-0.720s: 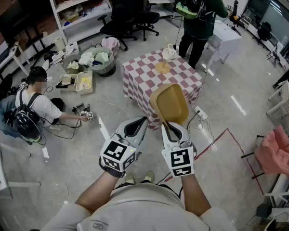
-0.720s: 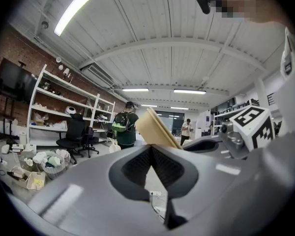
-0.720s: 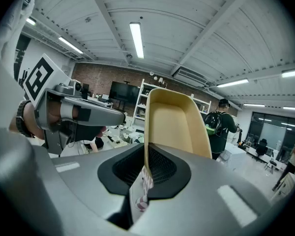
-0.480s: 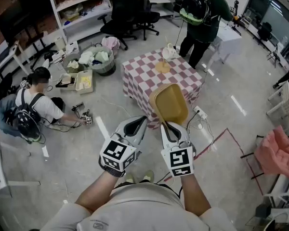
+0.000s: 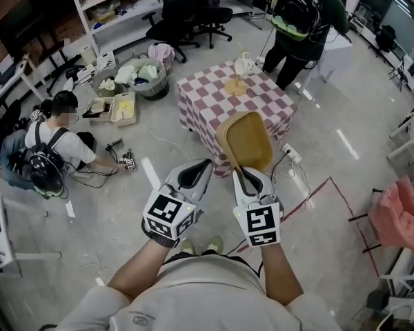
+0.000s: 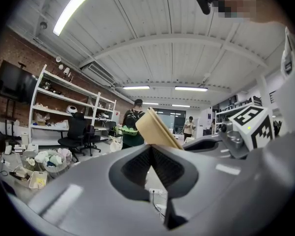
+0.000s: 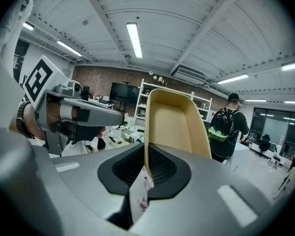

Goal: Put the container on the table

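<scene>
Right gripper point(image 7: 146, 167): clamping the rim of the tan container point(image 5: 247, 140), holding it upright in mid-air.
Left gripper point(image 6: 155, 168): jaws pressing together, carrying nothing.
Checked table point(image 5: 214, 98): standing well ahead of the container.
Progress: pickup done; approach and set-down remaining.

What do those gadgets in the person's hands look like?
The left gripper and right gripper are smooth grey shells tapering to two jaws lined with black ribbed pads. Each carries a white cube printed with black square markers. The person wears a pale short-sleeved shirt.
</scene>
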A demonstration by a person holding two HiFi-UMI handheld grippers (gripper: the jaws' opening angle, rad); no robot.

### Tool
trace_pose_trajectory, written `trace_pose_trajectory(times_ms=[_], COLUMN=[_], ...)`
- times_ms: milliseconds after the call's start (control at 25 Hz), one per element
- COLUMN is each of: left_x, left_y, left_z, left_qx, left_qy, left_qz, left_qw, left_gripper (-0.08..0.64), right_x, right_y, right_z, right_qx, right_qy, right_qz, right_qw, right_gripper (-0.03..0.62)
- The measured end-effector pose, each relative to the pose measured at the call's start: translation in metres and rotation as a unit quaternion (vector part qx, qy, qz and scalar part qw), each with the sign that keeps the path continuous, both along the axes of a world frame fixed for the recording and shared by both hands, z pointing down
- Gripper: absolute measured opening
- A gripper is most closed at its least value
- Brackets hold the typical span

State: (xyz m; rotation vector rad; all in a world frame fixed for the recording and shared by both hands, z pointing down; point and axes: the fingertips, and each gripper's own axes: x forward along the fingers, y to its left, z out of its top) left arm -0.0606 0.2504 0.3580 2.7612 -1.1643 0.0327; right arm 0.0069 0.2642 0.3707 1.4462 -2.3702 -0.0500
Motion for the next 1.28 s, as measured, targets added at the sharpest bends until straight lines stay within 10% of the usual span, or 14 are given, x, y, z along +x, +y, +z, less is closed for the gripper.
trace_pose_trajectory(times_ms=[1280], left_x=[0.026], left_y=[-0.168], left_z=[0.040], left_qx=[-0.020], left_qy=[-0.014], left_qz=[0.011], left_qw=[0.9996], left_gripper=[0.006], right_x=[0.044], right_y=[-0.157], right_z=[0.049], right_qx=[-0.048], right_qy=[0.004], right_qz=[0.042], right_qw=[0.998], right_gripper=[0.031])
